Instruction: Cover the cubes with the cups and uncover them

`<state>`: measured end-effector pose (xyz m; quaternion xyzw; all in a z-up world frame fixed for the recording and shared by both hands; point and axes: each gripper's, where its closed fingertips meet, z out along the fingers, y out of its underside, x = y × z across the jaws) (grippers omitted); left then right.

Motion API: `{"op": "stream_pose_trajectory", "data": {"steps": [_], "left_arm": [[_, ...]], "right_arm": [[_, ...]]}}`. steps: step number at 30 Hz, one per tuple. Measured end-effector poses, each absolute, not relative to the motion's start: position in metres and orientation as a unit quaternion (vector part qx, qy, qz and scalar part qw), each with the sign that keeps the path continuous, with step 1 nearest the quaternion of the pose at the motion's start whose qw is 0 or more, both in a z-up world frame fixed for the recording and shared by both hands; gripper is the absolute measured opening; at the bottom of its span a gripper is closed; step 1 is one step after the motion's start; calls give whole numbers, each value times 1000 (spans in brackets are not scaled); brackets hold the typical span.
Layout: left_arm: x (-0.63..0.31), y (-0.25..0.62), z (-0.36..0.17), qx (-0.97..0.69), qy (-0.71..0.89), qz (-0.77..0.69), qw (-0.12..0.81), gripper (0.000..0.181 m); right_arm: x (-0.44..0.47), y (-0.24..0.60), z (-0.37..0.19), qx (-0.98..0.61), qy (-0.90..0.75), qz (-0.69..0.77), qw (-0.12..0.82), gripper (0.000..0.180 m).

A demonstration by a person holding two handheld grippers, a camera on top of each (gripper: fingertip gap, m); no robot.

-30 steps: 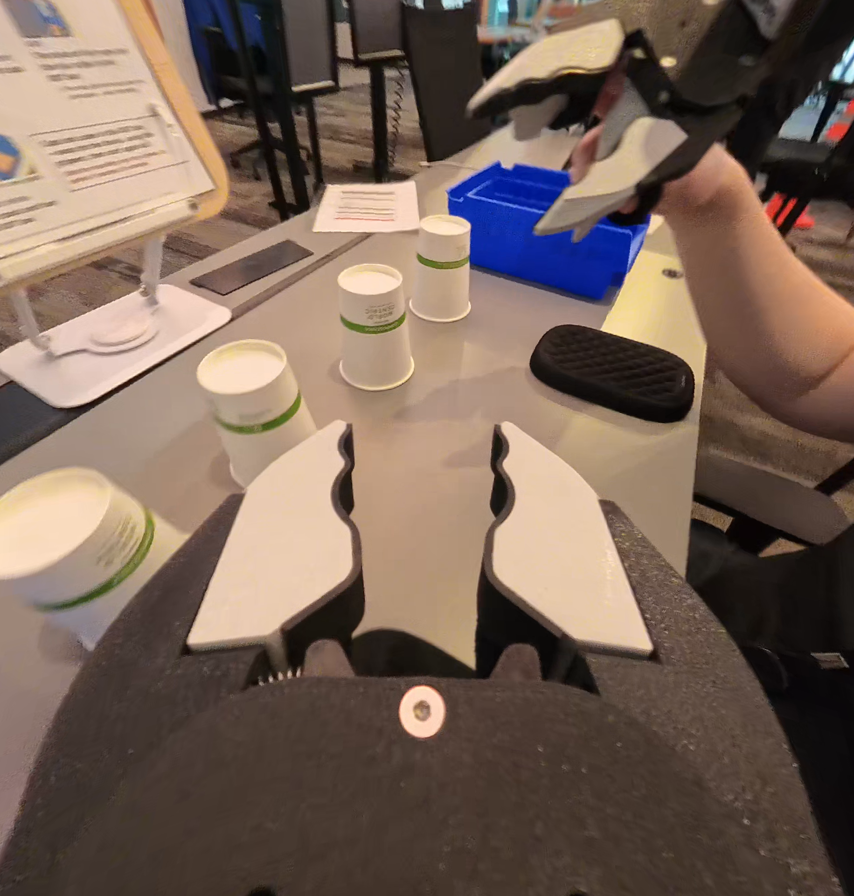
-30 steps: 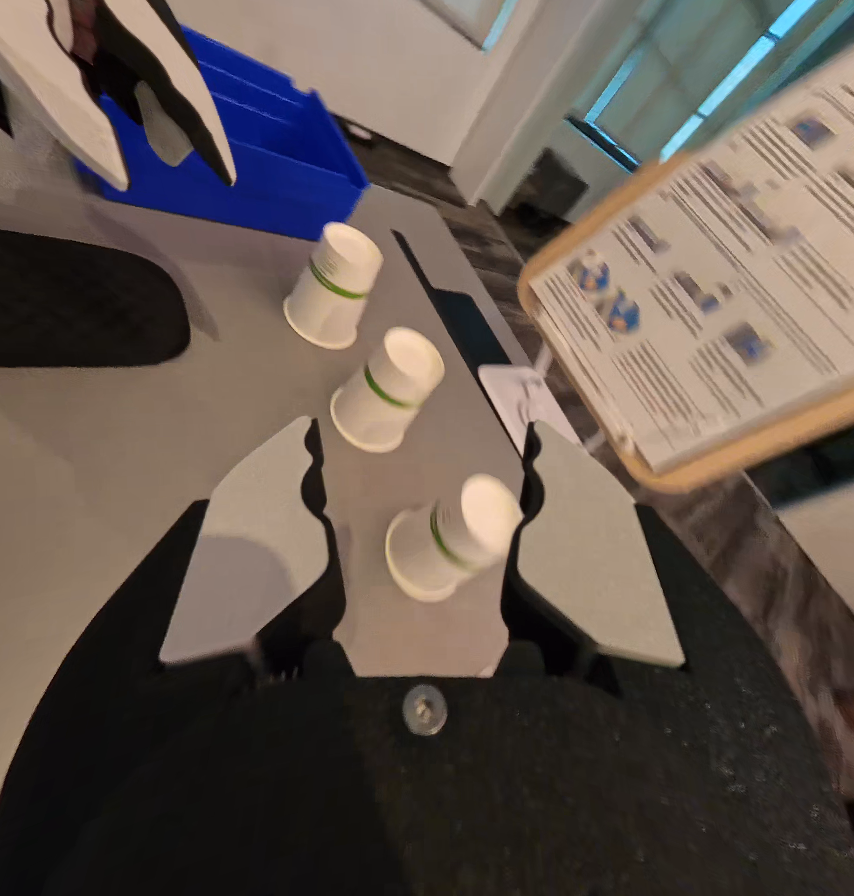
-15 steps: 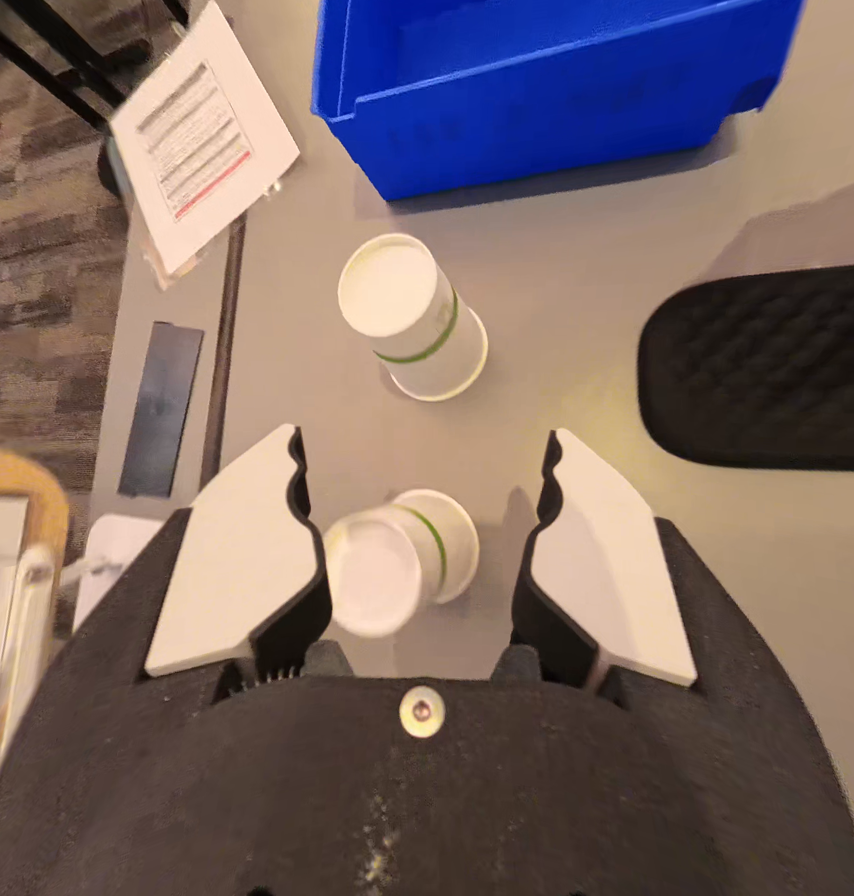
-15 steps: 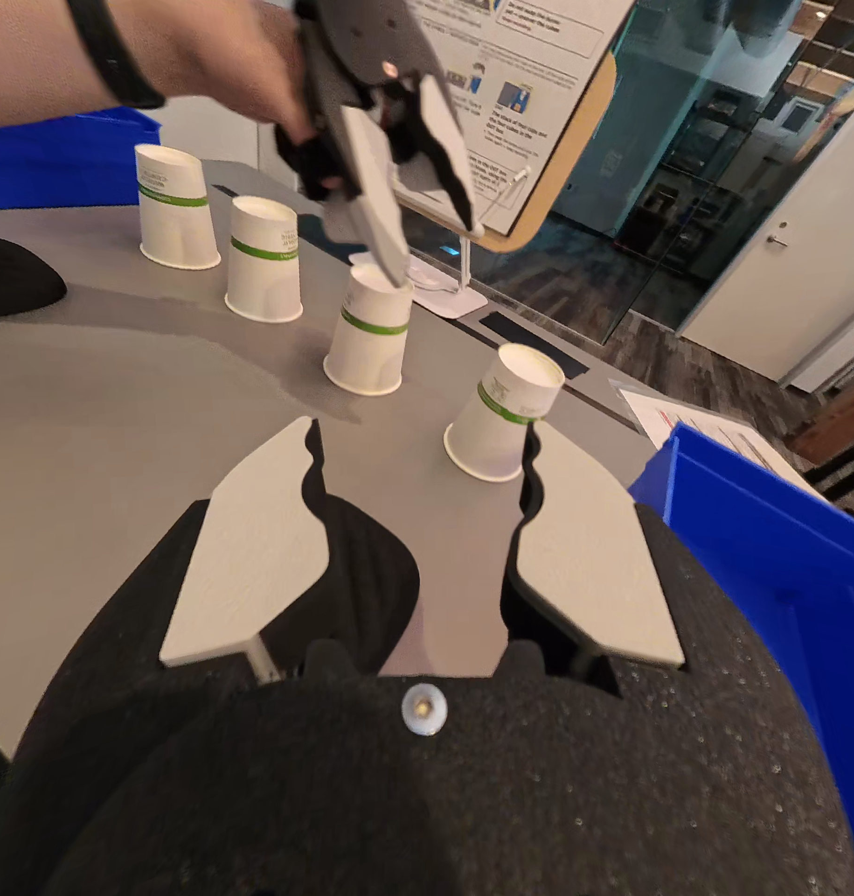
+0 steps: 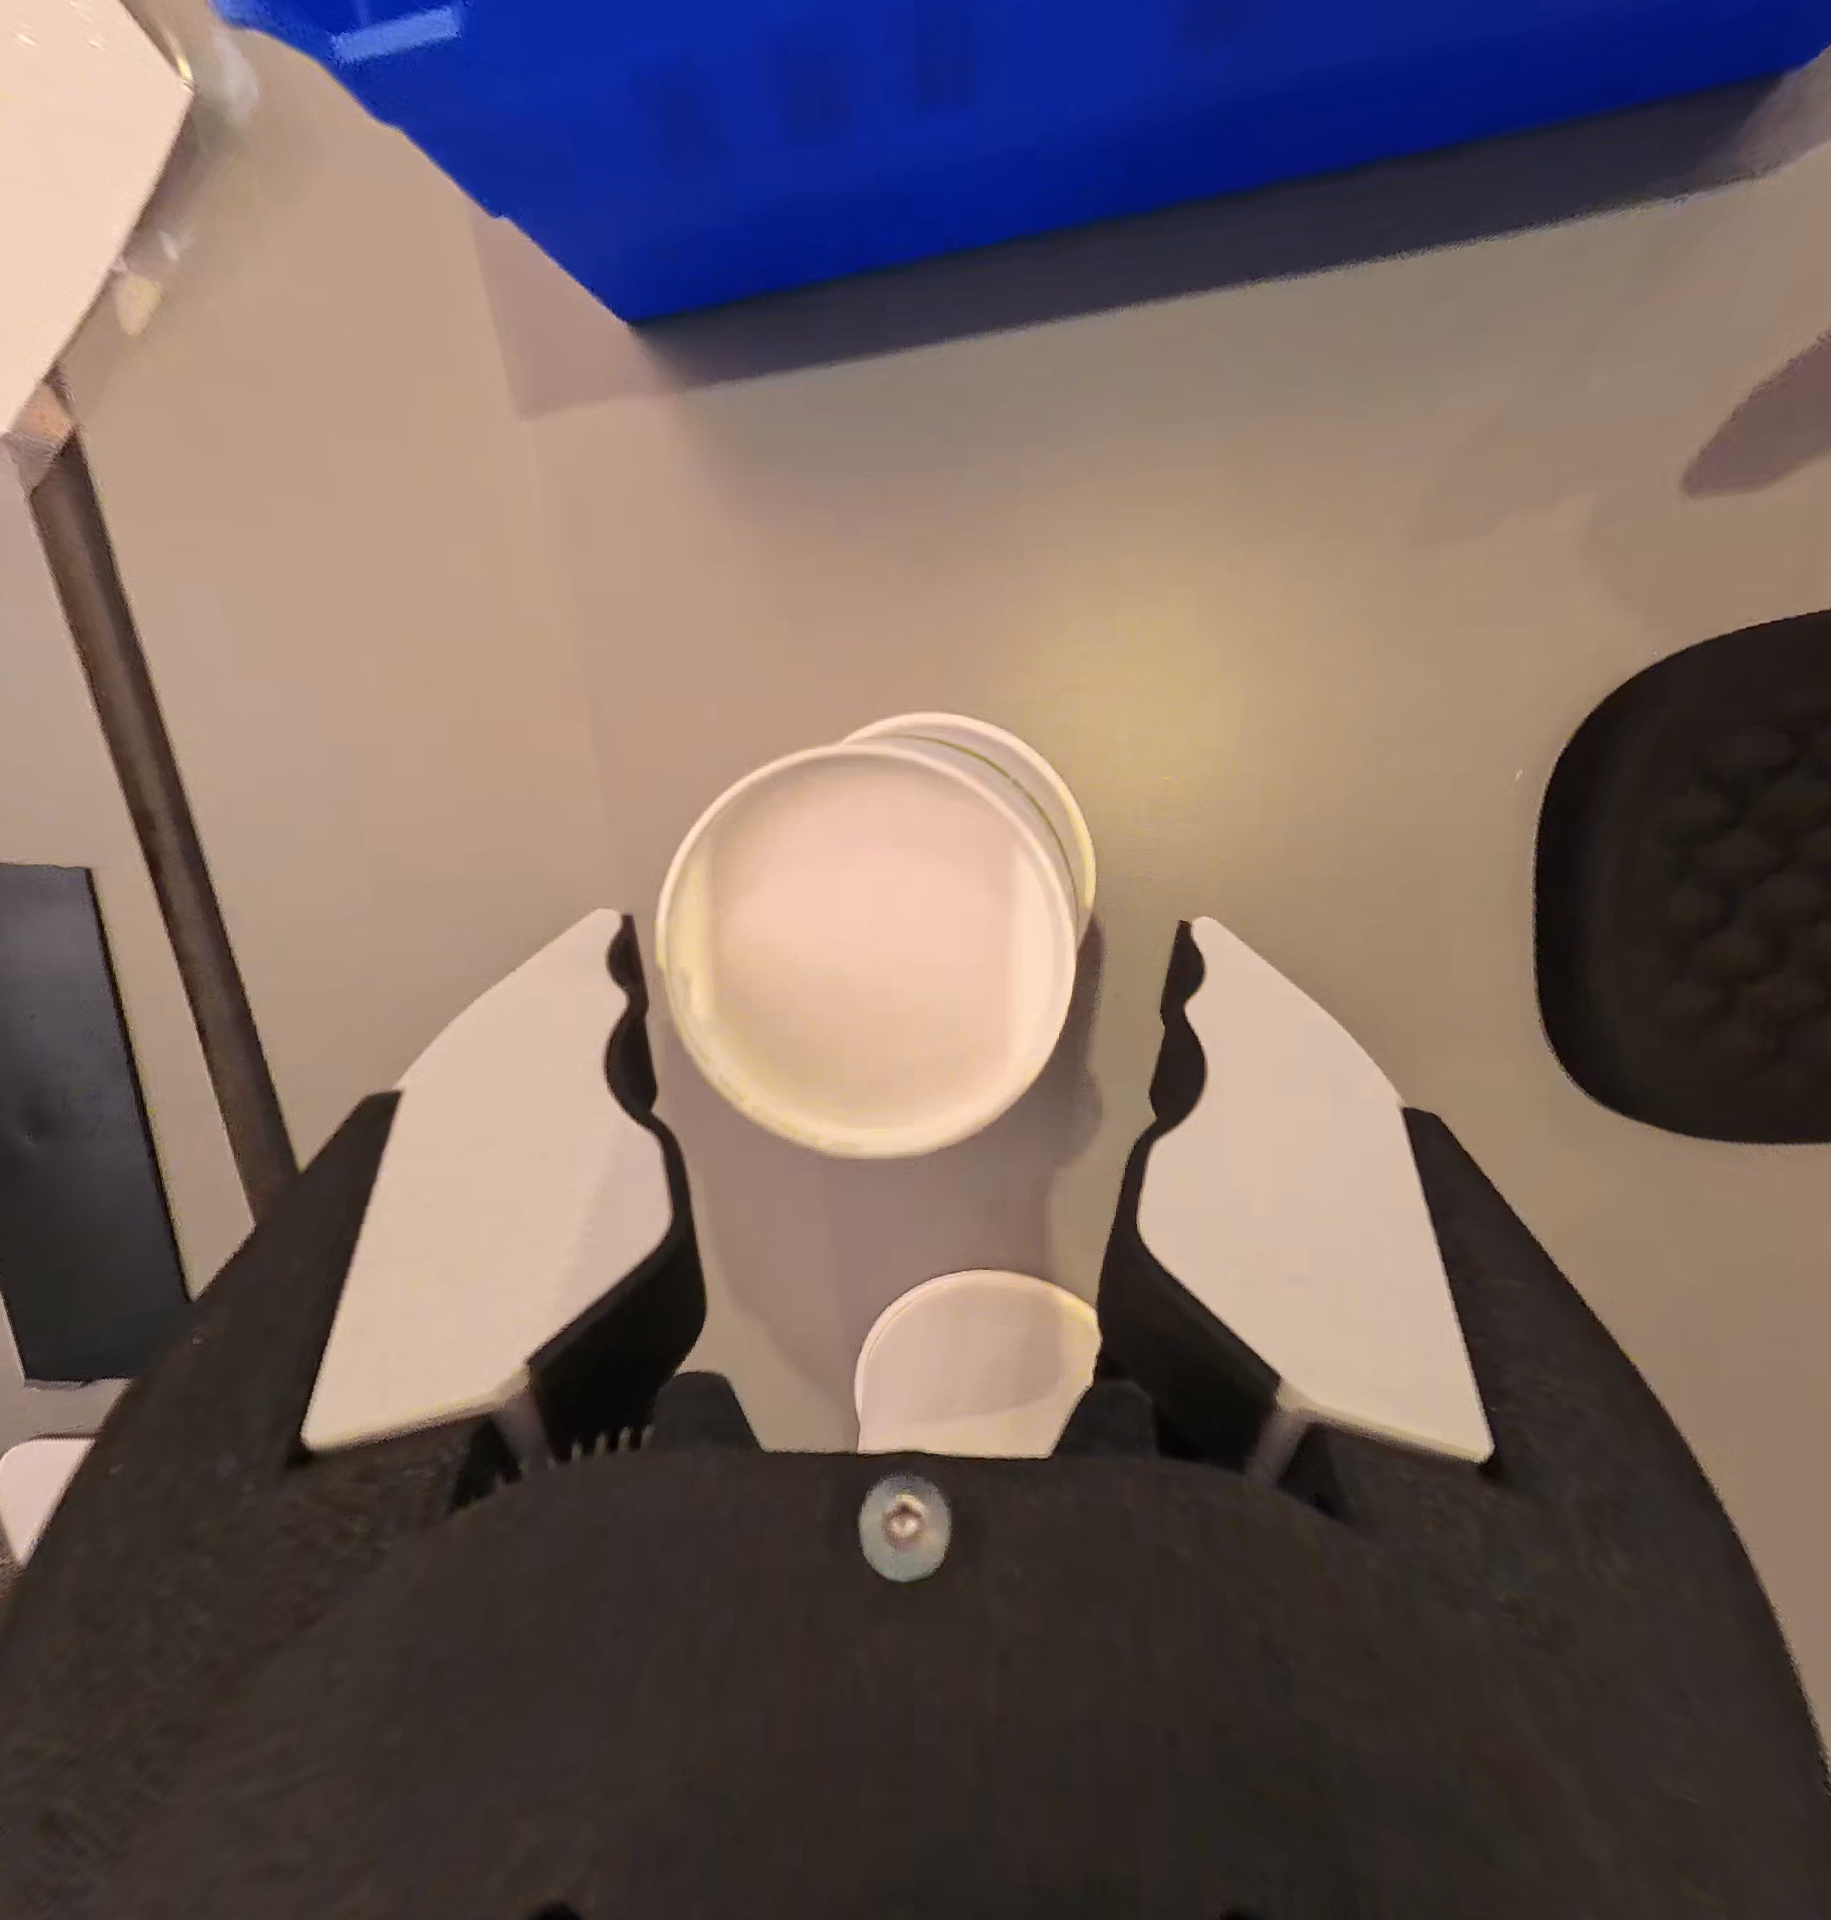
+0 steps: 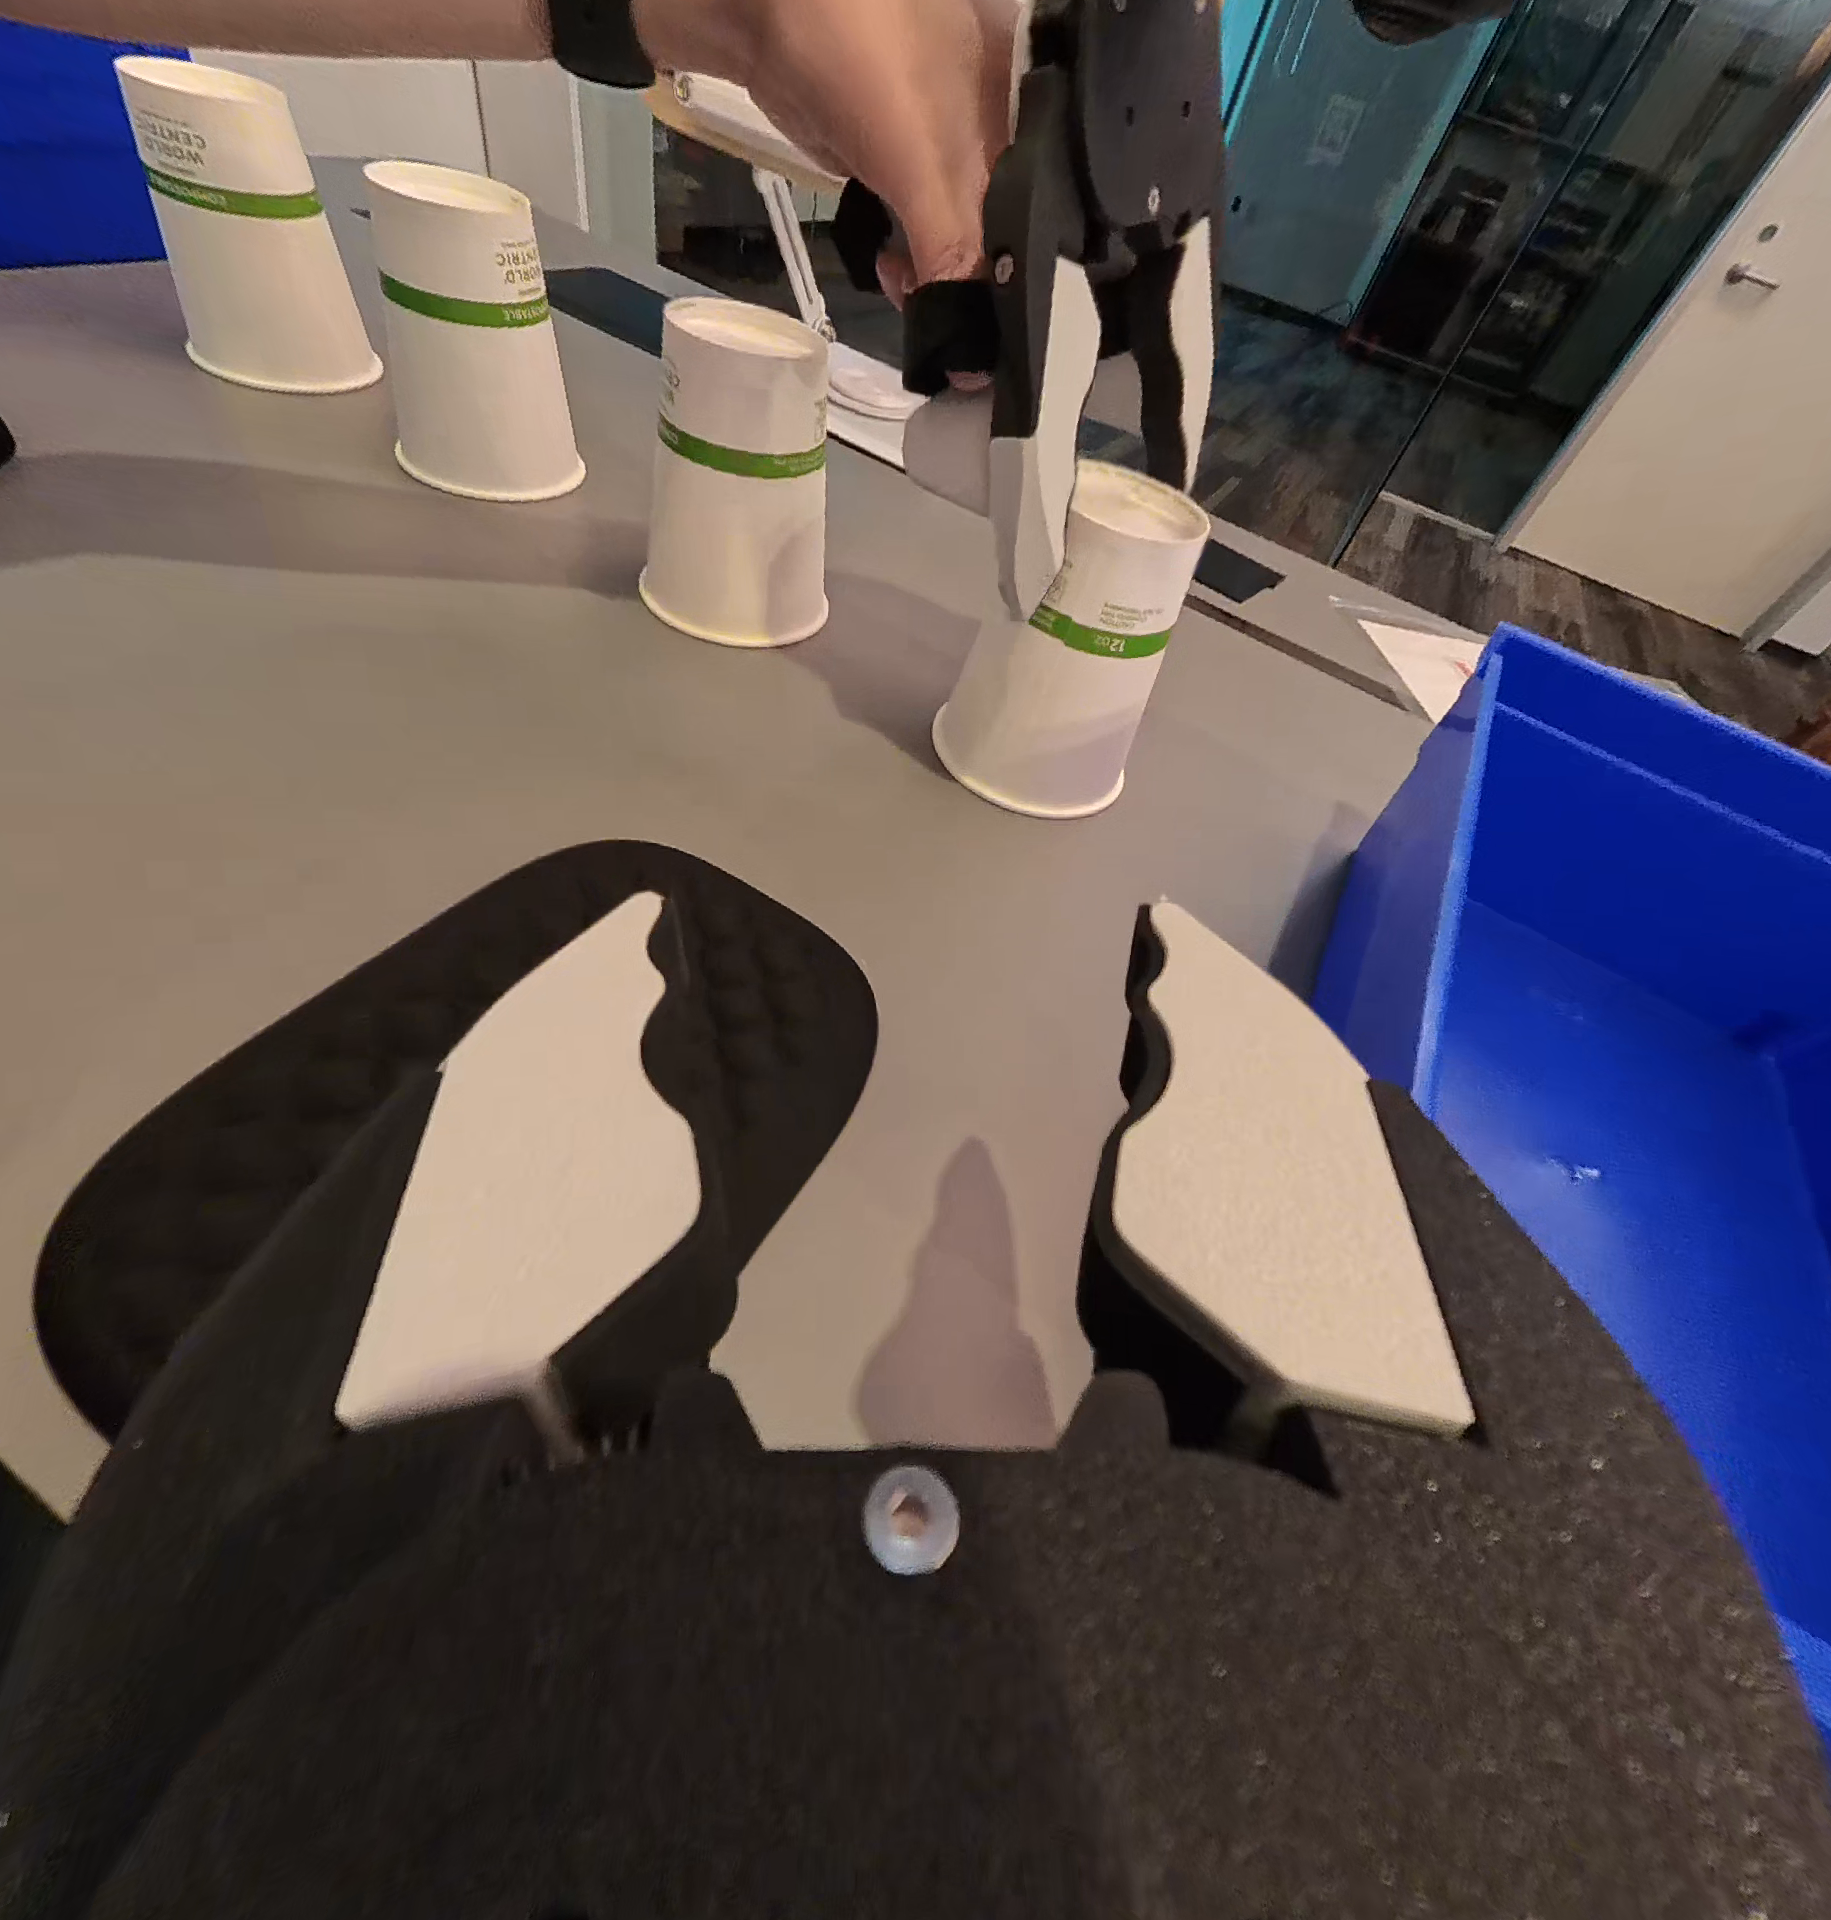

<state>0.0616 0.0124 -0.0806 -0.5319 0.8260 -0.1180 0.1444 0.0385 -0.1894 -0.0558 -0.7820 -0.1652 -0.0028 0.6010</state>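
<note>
Right wrist view, L to R: four inverted paper cups in a row on the grey table (image 6: 267,727); far-left cup (image 6: 241,223), second cup (image 6: 475,332), third cup (image 6: 739,473), then nearest cup (image 6: 1072,655) by the blue bin (image 6: 1617,935). Left gripper (image 6: 1103,520) straddles its upturned base, jaws wide, nothing clamped yet. Right gripper (image 6: 906,1081) hangs open, empty, over the black pad (image 6: 786,966). Cubes not visible, presumably under cups. Cups look light, thin-walled, crushable: pinch gently on the sides just below the base.

White cups (image 6: 734,478) with green bands, blue bin (image 6: 1659,987), grey table (image 6: 267,727)
</note>
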Motion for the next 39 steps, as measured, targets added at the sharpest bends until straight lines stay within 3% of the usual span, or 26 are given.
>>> {"op": "stream_pose_trajectory", "data": {"steps": [6,15,25,32,39], "left_arm": [[66,18,-90,-528,832,-92,142,81],[69,14,-76,-532,823,-114,161,80],[44,-23,28,-509,774,-261,273,80],[-11,-71,105,-451,729,-388,338,80],[-57,-100,134,-412,718,-430,360,80]], "right_arm": [[42,-189,-61,-780,-162,4,604,81],[44,-190,-63,-779,-153,16,608,79],[34,-162,-27,-760,-139,33,635,75],[-13,-129,46,-664,-130,210,706,69],[-51,-131,98,-558,-141,355,737,54]]}}
